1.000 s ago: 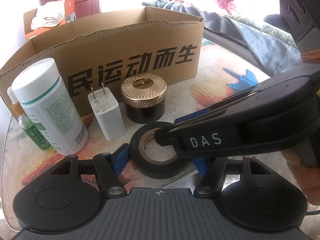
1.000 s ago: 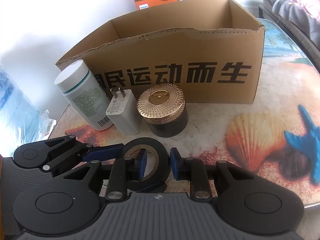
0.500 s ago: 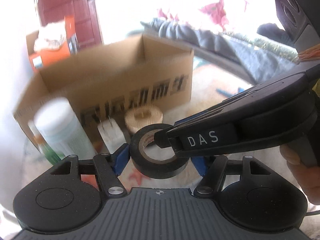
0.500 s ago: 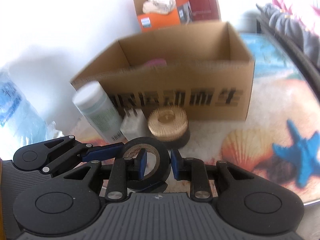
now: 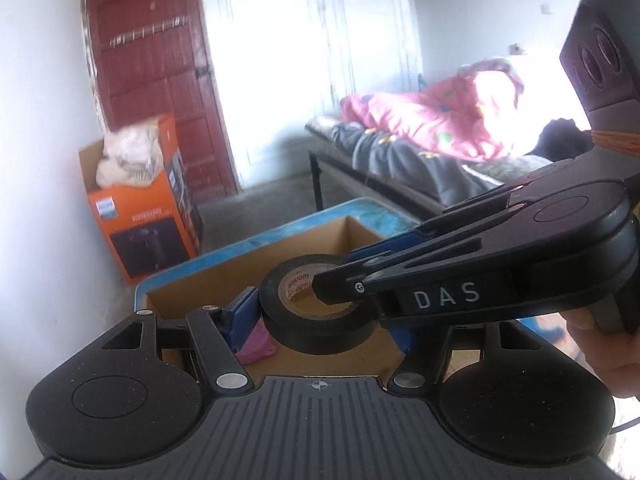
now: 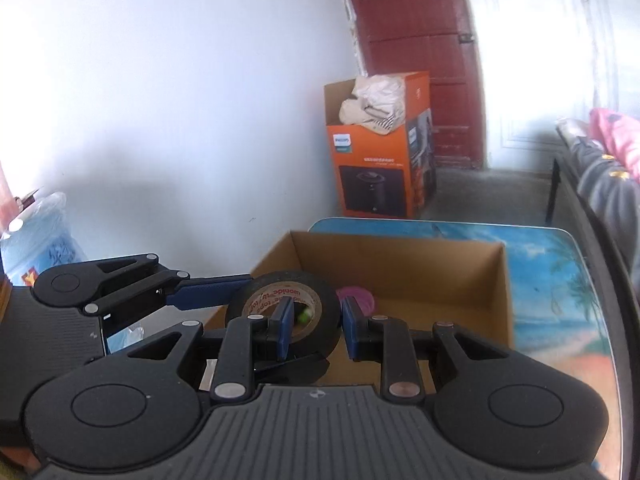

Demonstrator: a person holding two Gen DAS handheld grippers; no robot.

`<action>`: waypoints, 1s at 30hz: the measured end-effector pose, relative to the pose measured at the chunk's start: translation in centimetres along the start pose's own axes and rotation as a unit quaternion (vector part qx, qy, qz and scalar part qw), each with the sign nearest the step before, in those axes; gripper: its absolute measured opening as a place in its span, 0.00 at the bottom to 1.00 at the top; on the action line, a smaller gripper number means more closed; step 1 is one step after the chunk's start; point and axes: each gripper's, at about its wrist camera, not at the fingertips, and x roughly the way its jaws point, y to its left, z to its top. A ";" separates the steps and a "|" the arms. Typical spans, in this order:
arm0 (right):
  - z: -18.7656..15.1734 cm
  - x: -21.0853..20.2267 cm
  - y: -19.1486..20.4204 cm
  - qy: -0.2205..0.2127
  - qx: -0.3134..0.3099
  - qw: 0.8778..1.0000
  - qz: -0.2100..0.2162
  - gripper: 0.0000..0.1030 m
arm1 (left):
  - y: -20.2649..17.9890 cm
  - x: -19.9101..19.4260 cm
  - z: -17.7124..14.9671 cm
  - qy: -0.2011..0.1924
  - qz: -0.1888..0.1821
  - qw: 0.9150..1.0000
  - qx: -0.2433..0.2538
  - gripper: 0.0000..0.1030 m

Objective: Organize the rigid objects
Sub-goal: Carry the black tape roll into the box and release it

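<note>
A black tape roll (image 5: 320,332) (image 6: 260,284) hangs in the air over the open cardboard box (image 5: 240,276) (image 6: 400,264). My left gripper (image 5: 320,326) is shut on it, with its blue pads against the roll's outer sides. My right gripper (image 6: 314,322) (image 5: 332,284) comes in from the right and pinches the roll's wall, one finger in the hole and one outside. In the right wrist view, a left finger (image 6: 208,294) reaches the roll from the left. A pink object (image 5: 258,342) (image 6: 358,296) lies inside the box.
The box stands on a table with a blue beach print (image 6: 560,272). Behind it on the floor stand an orange carton (image 5: 144,216) (image 6: 376,168) holding cloth and a red door (image 5: 160,72). A bed with a pink quilt (image 5: 432,116) is on the right. A hand (image 5: 600,352) holds the right gripper.
Both grippers have risen together with the tape roll, from the tabletop to above the box's open top. The bottle, charger and gold-lidded jar have dropped out of view.
</note>
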 end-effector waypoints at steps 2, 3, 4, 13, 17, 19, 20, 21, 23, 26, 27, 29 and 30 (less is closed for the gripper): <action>1.5 2.1 -0.9 0.022 0.012 1.000 0.010 0.27 | 1.6 2.0 0.8 0.027 -0.009 0.999 -0.015 0.65; 2.1 3.2 -1.5 0.037 0.021 0.999 0.015 0.27 | 2.4 3.2 0.9 0.044 -0.016 0.999 -0.024 0.64; 2.6 4.6 -2.2 0.054 0.031 0.998 0.019 0.28 | 3.3 4.3 1.1 0.064 -0.022 0.997 -0.034 0.65; 2.5 15.6 -7.0 0.222 0.105 0.969 0.042 0.27 | 7.8 13.5 -0.6 0.240 -0.079 0.961 -0.110 0.65; 1.2 18.6 -8.2 0.275 0.118 0.953 0.042 0.27 | 8.7 16.6 -1.8 0.300 -0.098 0.939 -0.135 0.65; 0.6 19.7 -8.6 0.295 0.123 0.947 0.044 0.27 | 8.9 17.8 -2.3 0.321 -0.101 0.931 -0.144 0.65; 0.5 20.5 -8.9 0.305 0.124 0.943 0.045 0.27 | 8.9 18.5 -2.7 0.331 -0.102 0.926 -0.149 0.65; 0.3 21.0 -9.0 0.312 0.125 0.941 0.045 0.27 | 9.0 18.9 -2.9 0.341 -0.103 0.922 -0.153 0.64; 0.0 22.1 -9.3 0.328 0.126 0.935 0.046 0.27 | 9.3 19.9 -3.5 0.362 -0.108 0.912 -0.162 0.65; -0.3 23.7 -9.4 0.352 0.125 0.926 0.051 0.27 | 9.8 21.0 -4.4 0.397 -0.118 0.893 -0.178 0.66; -0.4 24.2 -9.4 0.360 0.128 0.923 0.053 0.28 | 10.0 21.2 -4.6 0.403 -0.120 0.888 -0.187 0.67; -0.6 24.9 -9.6 0.371 0.135 0.917 0.057 0.28 | 10.3 21.2 -4.8 0.405 -0.119 0.886 -0.190 0.68; -0.6 25.2 -9.6 0.375 0.137 0.915 0.062 0.28 | 10.4 21.1 -4.8 0.403 -0.114 0.888 -0.187 0.71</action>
